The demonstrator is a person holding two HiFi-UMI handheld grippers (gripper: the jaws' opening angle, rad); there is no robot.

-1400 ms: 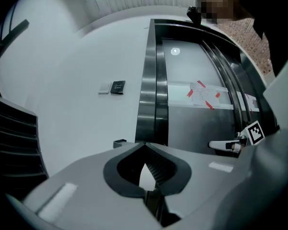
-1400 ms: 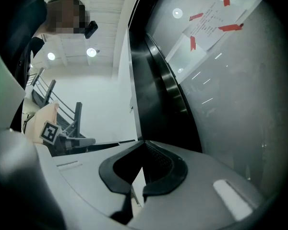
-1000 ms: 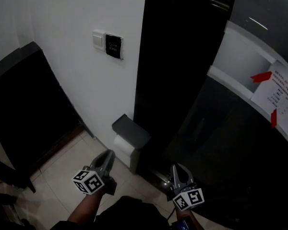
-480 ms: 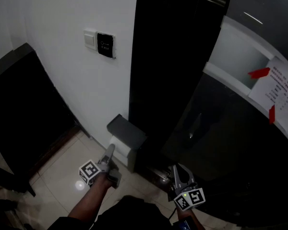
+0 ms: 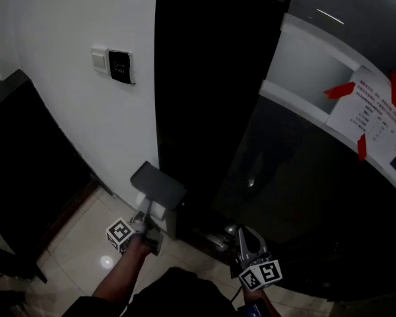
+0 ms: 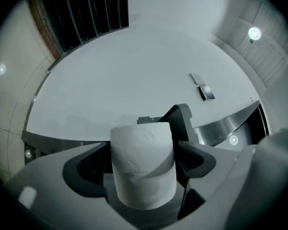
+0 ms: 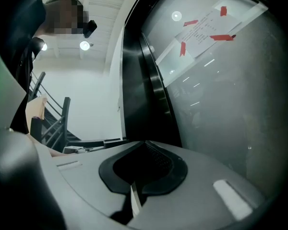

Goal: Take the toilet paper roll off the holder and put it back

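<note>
Toilet paper roll (image 6: 143, 166) stood upright between the jaws of your left gripper (image 5: 145, 218), low against the white wall (image 5: 59, 18). It sat under the grey cover of the holder (image 5: 158, 183). That gripper's jaws were opening: both pads stood spread at the roll's sides, just beside the paper and not squeezing it, so you had no grip on the roll. Your left hand (image 5: 137, 248) reached in from below, with the marker cube (image 5: 121, 233) on the gripper's outer side.

Higher on the same wall, well above the holder, a white switch plate (image 5: 99, 59) sat touching a small black panel (image 5: 121, 67). A tall black panel (image 5: 204, 84) ran up just right of the holder.

Your right gripper (image 5: 241, 238) hung low, well apart from the roll and pointing at the dark glossy surface (image 5: 297, 190). Its jaws were pressed together with nothing between them. At the far right, a white paper notice (image 5: 376, 114) was fixed to that curved surface with strips of red tape (image 5: 340, 90).
</note>
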